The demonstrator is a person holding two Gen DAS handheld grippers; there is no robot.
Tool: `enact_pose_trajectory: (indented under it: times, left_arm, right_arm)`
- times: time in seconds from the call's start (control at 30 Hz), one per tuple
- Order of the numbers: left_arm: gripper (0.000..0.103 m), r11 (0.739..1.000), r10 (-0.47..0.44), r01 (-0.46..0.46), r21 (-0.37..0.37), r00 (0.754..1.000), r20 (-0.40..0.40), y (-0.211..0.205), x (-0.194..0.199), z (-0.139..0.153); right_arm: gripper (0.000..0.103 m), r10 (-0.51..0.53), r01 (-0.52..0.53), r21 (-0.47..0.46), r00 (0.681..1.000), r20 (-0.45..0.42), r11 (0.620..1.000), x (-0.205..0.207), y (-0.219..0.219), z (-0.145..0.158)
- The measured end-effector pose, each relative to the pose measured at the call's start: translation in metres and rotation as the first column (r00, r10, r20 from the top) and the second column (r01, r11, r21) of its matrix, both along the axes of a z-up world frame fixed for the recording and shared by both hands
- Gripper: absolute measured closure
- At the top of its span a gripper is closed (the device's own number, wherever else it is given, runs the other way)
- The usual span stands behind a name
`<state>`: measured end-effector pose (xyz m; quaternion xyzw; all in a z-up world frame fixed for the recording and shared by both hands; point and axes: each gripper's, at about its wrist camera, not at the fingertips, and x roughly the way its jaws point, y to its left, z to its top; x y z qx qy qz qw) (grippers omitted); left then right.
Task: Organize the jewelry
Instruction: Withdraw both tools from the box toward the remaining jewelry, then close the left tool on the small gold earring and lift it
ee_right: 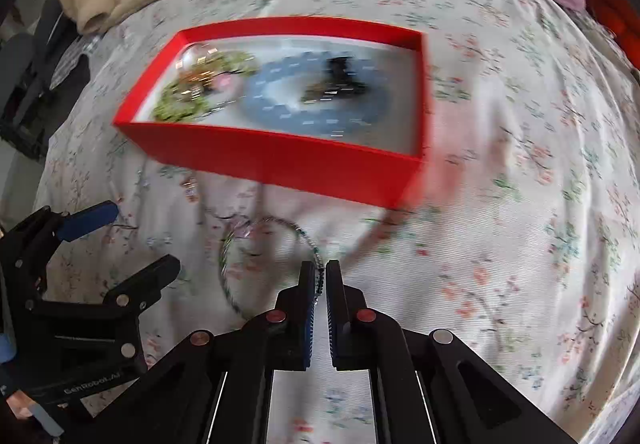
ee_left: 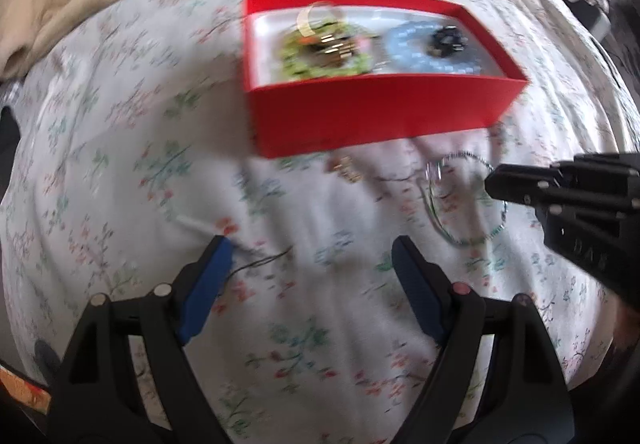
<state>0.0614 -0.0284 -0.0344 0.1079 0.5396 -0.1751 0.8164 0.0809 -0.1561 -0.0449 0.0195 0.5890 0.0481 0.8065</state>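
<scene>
Red card box [ee_right: 280,159] sits on a floral bedsheet [ee_right: 500,244], holding a green bead bracelet [ee_right: 188,99], a pale blue bead bracelet [ee_right: 316,99], a dark piece [ee_right: 340,79] inside the blue ring, and gold bits, all blurred; just in front of the box a thin beaded necklace [ee_right: 240,264] lies looped on the sheet, teal-green beads, a clear ring at its top; a small gold piece [ee_left: 346,169] lies near it. Right gripper [ee_right: 319,276] points at the loop's near edge, fingers [ee_right: 307,284] nearly closed with the strand between them; left gripper [ee_left: 312,256] hovers low beside it, fingers [ee_left: 218,256] spread wide, holding nothing.
</scene>
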Motion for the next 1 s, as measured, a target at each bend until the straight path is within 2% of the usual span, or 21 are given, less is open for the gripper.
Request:
enact_pose_trajectory:
  times: [0.03, 0.1, 0.3, 0.53, 0.73, 0.9, 1.0]
  left_arm:
    - [0.022, 1.000, -0.006, 0.006, -0.009, 1.000, 0.003, -0.003, 0.000, 0.000]
    - [0.035, 0.999, -0.017, 0.018, -0.028, 1.000, 0.009, -0.007, 0.000, 0.001]
    - [0.058, 0.996, -0.010, 0.011, -0.089, 1.000, 0.012, -0.014, 0.006, -0.002]
    - [0.067, 0.991, 0.024, -0.021, -0.133, 1.000, 0.019, -0.015, 0.017, -0.008]
    - [0.076, 0.994, 0.036, -0.032, -0.108, 0.999, 0.032, -0.018, 0.021, -0.010]
    - [0.091, 0.997, 0.037, -0.034, -0.075, 0.998, 0.043, -0.021, 0.022, -0.010]
    - [0.093, 0.998, 0.025, -0.022, -0.063, 0.999, 0.043, -0.020, 0.021, -0.009]
  right_arm:
    - [0.098, -0.011, 0.011, -0.001, 1.000, 0.000, 1.000, 0.000, -0.006, 0.000]
    - [0.098, -0.026, 0.026, -0.005, 1.000, 0.002, 1.000, -0.001, -0.017, 0.003]
    - [0.098, -0.042, 0.042, 0.009, 0.999, -0.004, 0.999, -0.010, -0.042, 0.004]
    - [0.098, -0.044, 0.044, 0.026, 0.999, -0.008, 0.999, -0.022, -0.065, 0.007]
    - [0.098, -0.037, 0.037, 0.032, 0.999, -0.011, 0.999, -0.028, -0.074, 0.008]
    - [0.098, -0.036, 0.037, 0.035, 0.999, -0.014, 0.999, -0.032, -0.078, 0.008]
    - [0.098, -0.039, 0.040, 0.036, 0.999, -0.017, 0.999, -0.028, -0.074, 0.008]
